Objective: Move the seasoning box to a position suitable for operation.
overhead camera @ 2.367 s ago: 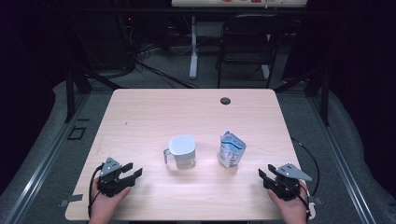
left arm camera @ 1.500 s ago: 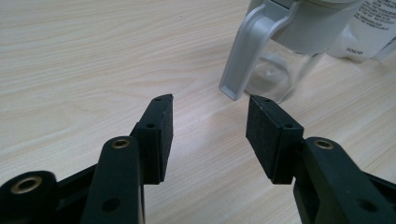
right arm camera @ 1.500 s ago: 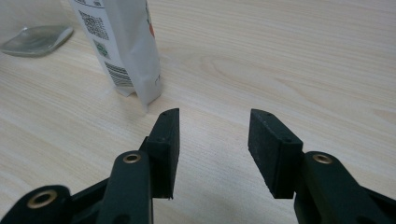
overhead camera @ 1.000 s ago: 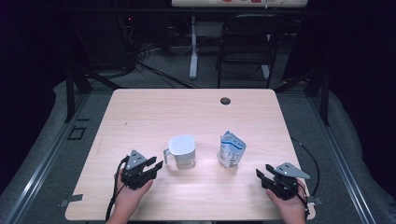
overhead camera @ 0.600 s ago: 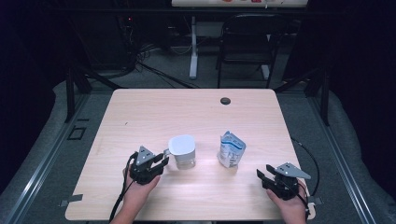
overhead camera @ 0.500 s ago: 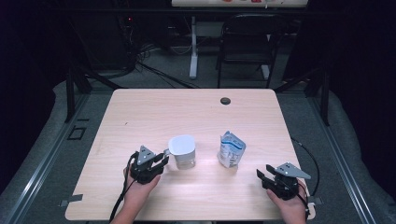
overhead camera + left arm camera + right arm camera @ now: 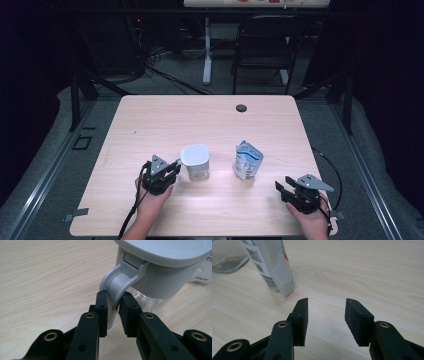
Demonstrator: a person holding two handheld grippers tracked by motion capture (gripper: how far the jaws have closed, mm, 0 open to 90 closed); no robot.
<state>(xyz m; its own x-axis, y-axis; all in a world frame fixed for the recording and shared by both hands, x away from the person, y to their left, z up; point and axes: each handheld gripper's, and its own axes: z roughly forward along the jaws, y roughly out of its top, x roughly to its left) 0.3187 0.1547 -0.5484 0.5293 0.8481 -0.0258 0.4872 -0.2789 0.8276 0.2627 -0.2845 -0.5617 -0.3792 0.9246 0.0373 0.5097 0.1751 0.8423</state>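
Surface (image 7: 150, 125): pale wood, bare apart from two things near my edge.

Pouch (image 7: 247, 160): soft printed stand-up bag, upright, right of centre. Looks light and crushable; a squeeze would dent it. It stands near my right gripper (image 7: 295, 187), not touching.

Jug (image 7: 196, 162): clear body, grey lid, grey loop handle (image 7: 117, 287), standing left of centre, apart from the pouch. Rigid plastic by the look, likely light, nothing visible inside. The clear wall looks slick and too wide to take; the handle is the place to hold it, low on the loop where it is flattest.

Left gripper (image 7: 113, 307): my jaws have just been closing on the handle. Both pads (image 7: 102, 310) appear to press its sides. The hold is thin and off-centre, so the jug may swing when lifted.

Right gripper: jaws part-open, holding nothing, resting over bare wood.
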